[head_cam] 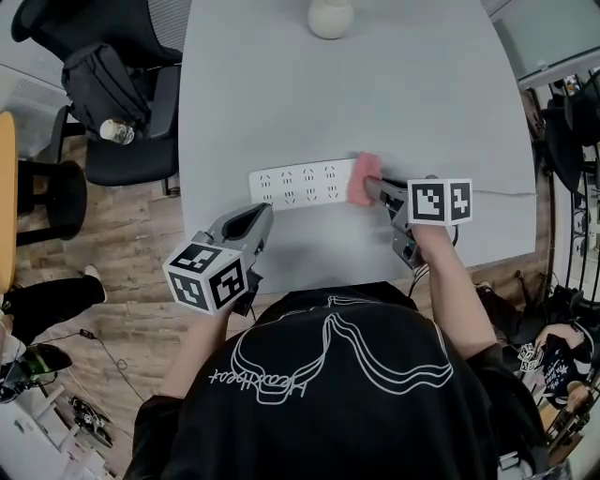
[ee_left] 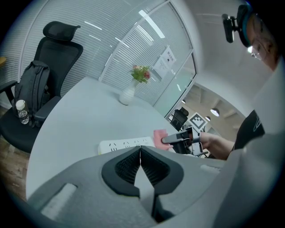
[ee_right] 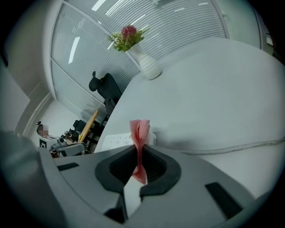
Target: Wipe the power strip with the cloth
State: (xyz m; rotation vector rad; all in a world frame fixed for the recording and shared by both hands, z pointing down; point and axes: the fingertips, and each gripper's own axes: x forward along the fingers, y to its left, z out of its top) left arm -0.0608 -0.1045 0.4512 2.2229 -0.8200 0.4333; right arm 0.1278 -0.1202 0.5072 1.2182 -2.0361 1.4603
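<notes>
A white power strip point(head_cam: 305, 183) lies across the near part of the grey table point(head_cam: 375, 103); it also shows in the left gripper view point(ee_left: 127, 144) and the right gripper view point(ee_right: 120, 140). My right gripper point(head_cam: 367, 187) is shut on a pink cloth point(head_cam: 363, 178), which rests on the strip's right end. The cloth point(ee_right: 140, 142) stands pinched between the jaws in the right gripper view. My left gripper point(head_cam: 262, 214) sits just in front of the strip's left end, jaws closed with nothing between them point(ee_left: 139, 149).
A white vase point(head_cam: 330, 17) with flowers point(ee_left: 140, 73) stands at the table's far edge. The strip's white cable point(ee_right: 222, 149) runs off to the right. A black office chair point(head_cam: 112, 84) with a backpack and bottle stands left of the table.
</notes>
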